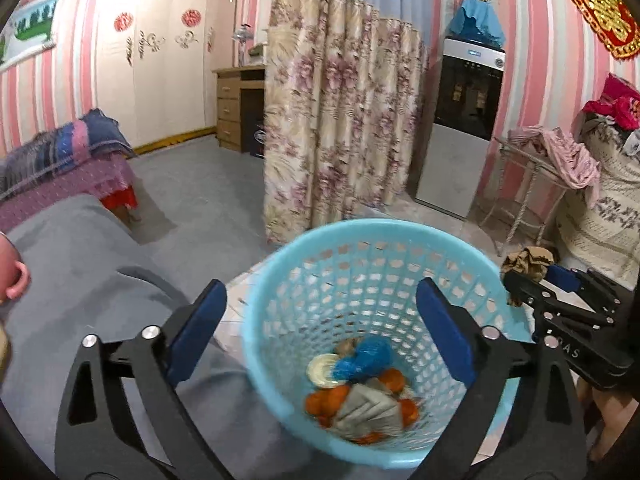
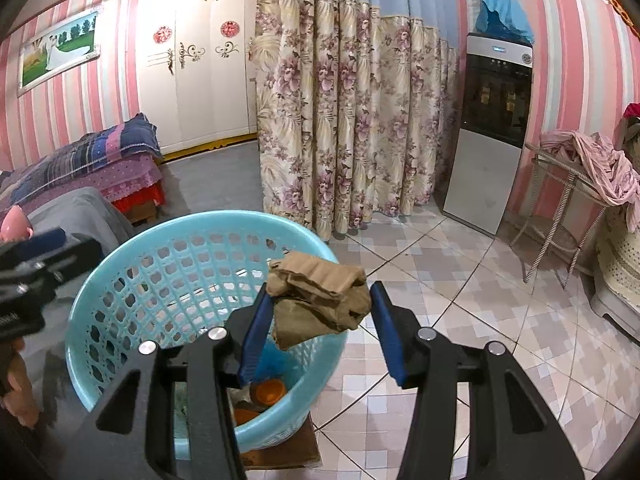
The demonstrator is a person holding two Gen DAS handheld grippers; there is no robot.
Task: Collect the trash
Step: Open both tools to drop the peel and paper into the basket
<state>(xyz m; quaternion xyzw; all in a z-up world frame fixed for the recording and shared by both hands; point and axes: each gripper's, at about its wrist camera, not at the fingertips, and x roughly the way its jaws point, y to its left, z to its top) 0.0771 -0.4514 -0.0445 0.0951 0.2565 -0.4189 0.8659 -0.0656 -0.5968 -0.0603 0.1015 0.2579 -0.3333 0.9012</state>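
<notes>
Left wrist view: left gripper (image 1: 320, 324) spread wide and empty, straddling the blue basket (image 1: 280, 272) mouth.
Basket contents: orange peels (image 1: 320, 402), blue wrapper (image 1: 366, 356), grey paper (image 1: 370, 408) at the bottom, toward 6 o'clock.
Right gripper (image 2: 318, 314): clamped on crumpled brown paper (image 2: 320, 300), the next trash.
Paper's place: over the basket rim at 3 o'clock, likely poised for dropping in.

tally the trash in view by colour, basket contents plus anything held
Orange peel pieces: about 4, blurred
Blue bag: 1
Grey paper: 1
Cream lid: 1
Brown paper wad, held in right tool: 1
Total: about 8
</notes>
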